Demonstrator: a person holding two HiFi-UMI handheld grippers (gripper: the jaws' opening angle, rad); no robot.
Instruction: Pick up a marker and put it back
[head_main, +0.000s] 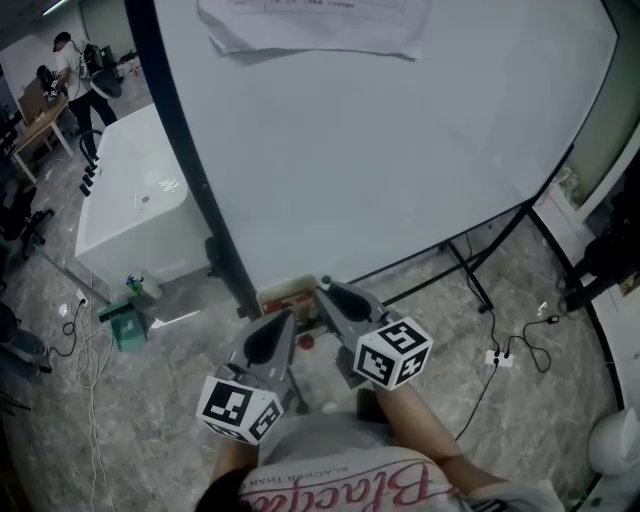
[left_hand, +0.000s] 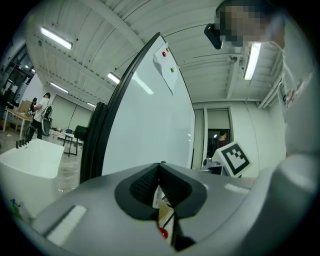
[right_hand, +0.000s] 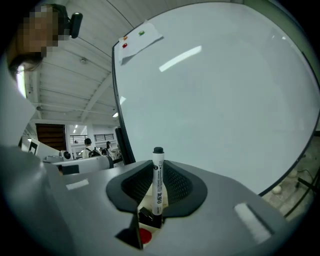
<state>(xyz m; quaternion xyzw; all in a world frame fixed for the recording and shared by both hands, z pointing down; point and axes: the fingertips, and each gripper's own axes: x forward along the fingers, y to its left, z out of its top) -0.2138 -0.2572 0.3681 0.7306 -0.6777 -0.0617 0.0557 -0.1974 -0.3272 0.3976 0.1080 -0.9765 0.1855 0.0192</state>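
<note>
The white whiteboard marker with a black cap (right_hand: 158, 187) stands upright between the dark ribbed pads of our right gripper (right_hand: 158, 167). The jaws are closed against its barrel, cap end up and clear above the fingertips. We judge that this grip around the middle of the barrel keeps the marker from tipping and leaves its lower end free to go back into its place. Whether that lower end still rests on anything we cannot tell.

Just below the jaws sits a small red round thing (right_hand: 145, 235). In the head view it lies beside the narrow cream-and-red ledge (head_main: 283, 299) at the foot of the large white whiteboard (head_main: 380, 160), which is probably where the marker belongs.

Our left gripper (left_hand: 161, 167) has its jaws brought together at the tips with nothing pinched. It waits beside the right one, apparently out of the way.

Both grippers point level at the board's lower edge, close together, with their marker cubes turned back toward us.
</note>
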